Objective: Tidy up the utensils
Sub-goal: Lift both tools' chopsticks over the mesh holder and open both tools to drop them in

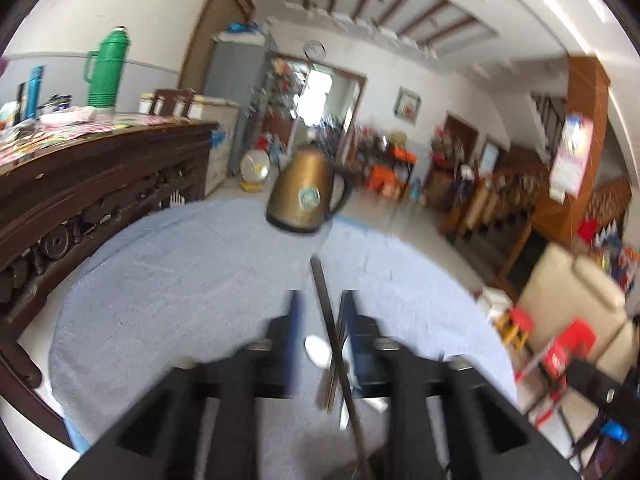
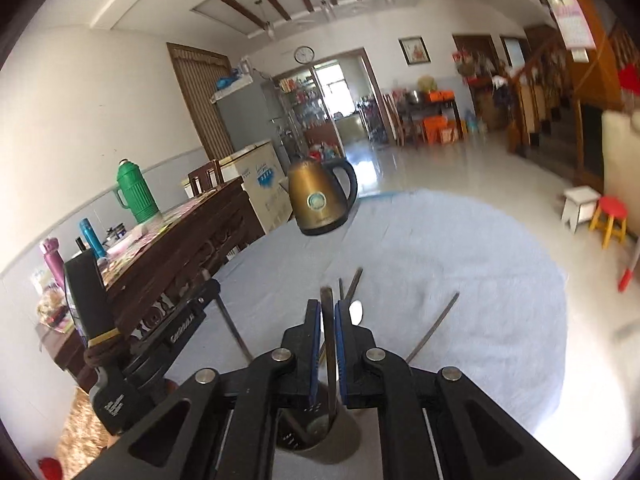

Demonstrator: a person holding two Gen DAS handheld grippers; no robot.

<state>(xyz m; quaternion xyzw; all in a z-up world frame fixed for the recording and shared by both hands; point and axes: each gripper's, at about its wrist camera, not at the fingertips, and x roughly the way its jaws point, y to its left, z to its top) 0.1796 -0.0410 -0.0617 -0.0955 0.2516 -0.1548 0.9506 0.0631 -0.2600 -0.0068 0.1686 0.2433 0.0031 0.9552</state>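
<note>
A thin, dark metal chopstick [image 2: 328, 328] stood nearly upright between the blue-padded fingers of the right tongs [image 2: 328, 308], which were closed narrowly on it. Its lower end dipped into a round grey metal utensil holder [image 2: 320, 436] standing directly below the tongs on the counter [image 2: 460, 264], a round top covered in pale blue cloth. Other stick ends already seemed to rest inside the holder.

In the left wrist view, the left tongs [image 1: 320, 312] were held apart, with a second dark chopstick [image 1: 326, 312] running through the gap. The blur made it impossible to tell whether either pad touched it. A white spoon [image 1: 318, 351] lay on the cloth just below those fingers.

Another dark chopstick [image 2: 434, 330] lay loose on the cloth to the right of the holder, well apart from it.

A bronze electric kettle with a black handle [image 2: 320, 200] stood at the far edge of the counter. Beyond it to the left ran a dark carved wooden sideboard [image 2: 188, 256] carrying a green thermos [image 2: 134, 192].

To do this step well, the right tongs probably needed to keep the chopstick vertical and centred over the holder's mouth, lower it until it was well inside, then open gently so it slid in without tipping the holder.
</note>
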